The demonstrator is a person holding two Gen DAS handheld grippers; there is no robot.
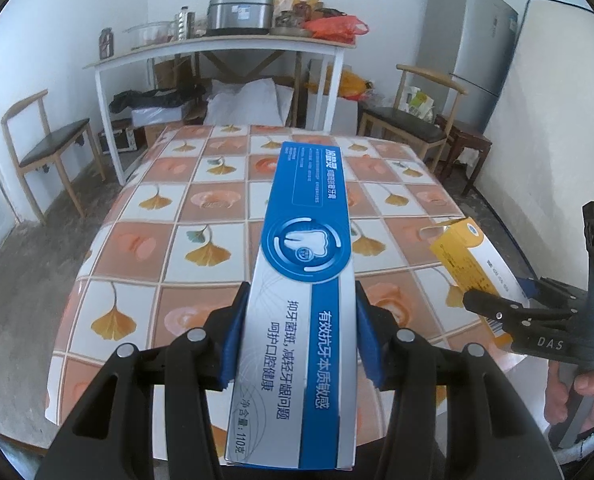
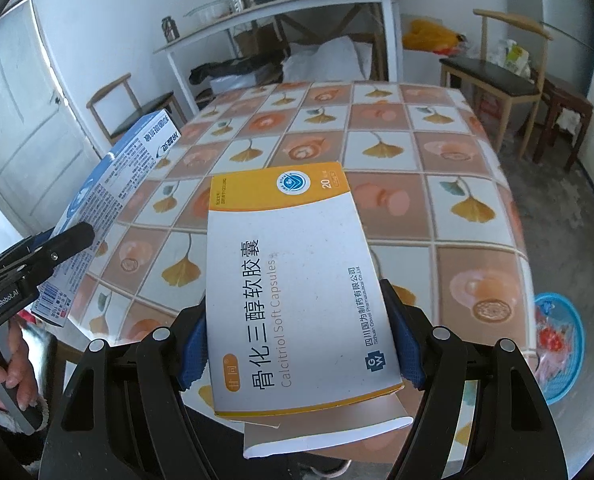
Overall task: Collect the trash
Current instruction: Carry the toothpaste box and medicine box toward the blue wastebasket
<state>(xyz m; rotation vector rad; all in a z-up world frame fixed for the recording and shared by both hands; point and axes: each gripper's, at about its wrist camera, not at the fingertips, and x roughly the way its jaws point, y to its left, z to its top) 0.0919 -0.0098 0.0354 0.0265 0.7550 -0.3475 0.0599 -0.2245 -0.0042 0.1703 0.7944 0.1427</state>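
My left gripper is shut on a long blue and silver toothpaste box, its blue pads pressed against both long sides, held above the table. My right gripper is shut on a white and yellow capsule box whose rear flap hangs open. In the left wrist view the capsule box and the right gripper show at the right edge. The toothpaste box and the left gripper appear at the left of the right wrist view. A hand holds each gripper's handle.
The table below wears a tiled cloth with ginkgo leaves and roses. A blue basket with colourful contents sits on the floor at the table's right. Wooden chairs stand on both sides, a cluttered white shelf table behind, a fridge far right.
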